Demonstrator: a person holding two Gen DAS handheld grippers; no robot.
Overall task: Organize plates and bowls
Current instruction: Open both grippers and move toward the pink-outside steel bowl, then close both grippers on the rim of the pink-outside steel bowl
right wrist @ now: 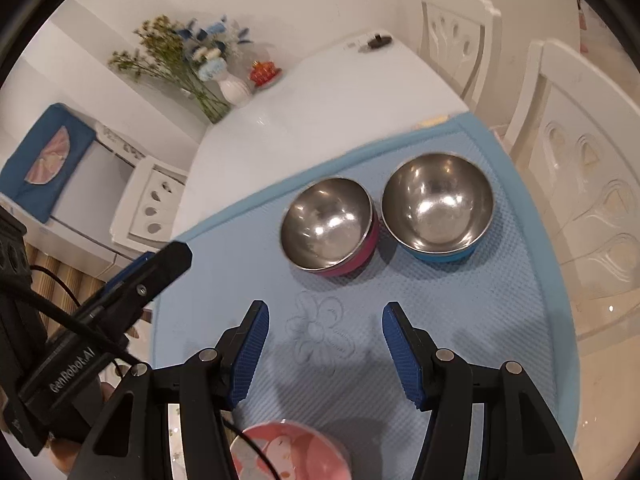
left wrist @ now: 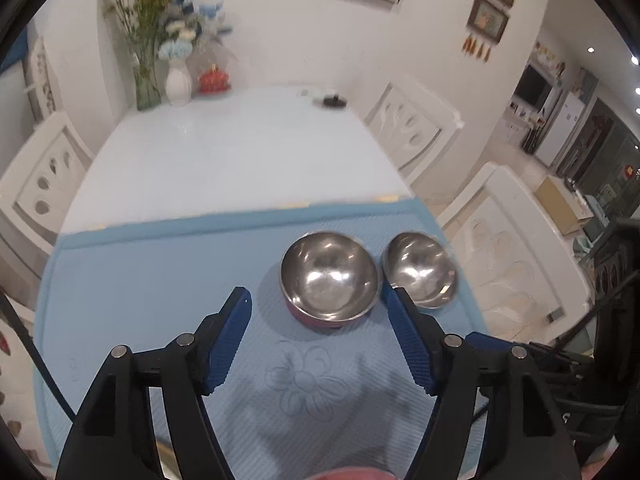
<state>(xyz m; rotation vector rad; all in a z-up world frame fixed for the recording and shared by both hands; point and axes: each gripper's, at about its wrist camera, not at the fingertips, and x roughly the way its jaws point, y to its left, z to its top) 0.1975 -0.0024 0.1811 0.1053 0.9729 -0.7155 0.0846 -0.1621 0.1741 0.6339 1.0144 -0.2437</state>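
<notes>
Both grippers, left [left wrist: 316, 300] and right [right wrist: 325, 316], spread wide, empty. Blue-based bowl [right wrist: 437, 207] just beside pink-based bowl [right wrist: 329, 226], possibly touching. Pink plate [right wrist: 288, 454] nearer than it.

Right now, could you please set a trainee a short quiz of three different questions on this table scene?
1. True or false: the pink bowl and the blue bowl are stacked.
2. Which lies nearest the right gripper? A) vase B) pink plate C) chair
3. Fill in: both bowls stand on a blue ____.

Key: 1 false, they stand side by side, open side up. 2 B. 3 mat. The left gripper is open too, holding nothing.
</notes>
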